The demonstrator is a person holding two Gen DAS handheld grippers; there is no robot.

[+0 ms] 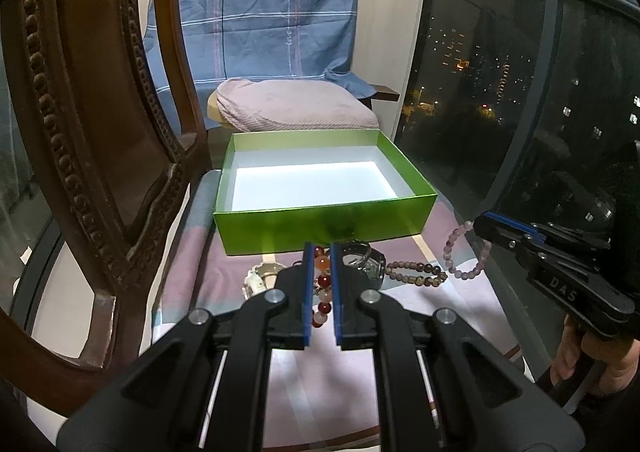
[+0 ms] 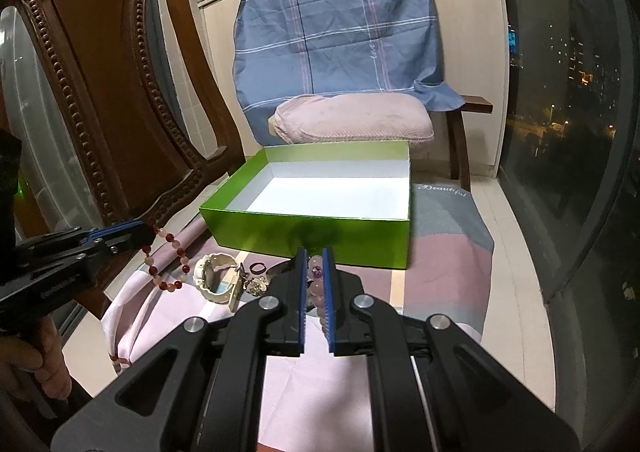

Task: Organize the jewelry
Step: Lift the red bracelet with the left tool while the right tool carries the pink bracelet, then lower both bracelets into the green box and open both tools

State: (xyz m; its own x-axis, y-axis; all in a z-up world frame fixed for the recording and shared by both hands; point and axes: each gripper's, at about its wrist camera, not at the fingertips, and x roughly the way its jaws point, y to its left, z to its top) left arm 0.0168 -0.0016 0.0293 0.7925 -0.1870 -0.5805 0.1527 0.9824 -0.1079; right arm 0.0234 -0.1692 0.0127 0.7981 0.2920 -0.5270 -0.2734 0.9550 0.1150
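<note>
1. Left wrist view: the left gripper (image 1: 321,252) was clenched on a red bracelet (image 1: 322,284), with the green box (image 1: 320,226) just beyond at 12 o'clock. At 3 o'clock the right gripper (image 1: 482,226) gripped a lilac bracelet (image 1: 464,272).
2. Right wrist view: the right gripper (image 2: 315,256) pinched lilac beads (image 2: 316,272); the red bracelet (image 2: 168,264) dangled from the left gripper (image 2: 150,230) at 9 o'clock, above the cloth (image 2: 320,372).

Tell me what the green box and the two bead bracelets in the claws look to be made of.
Green box: likely cardboard, glossy green outside, matte white inside; thin straight walls, sharp folded corners.
Red-and-pink bracelet, held in the left claw: polished round beads, stone or glass, partly translucent.
Lilac bracelet, held in the right claw: smooth, cloudy pale beads, possibly stone; cannot tell for sure.
</note>
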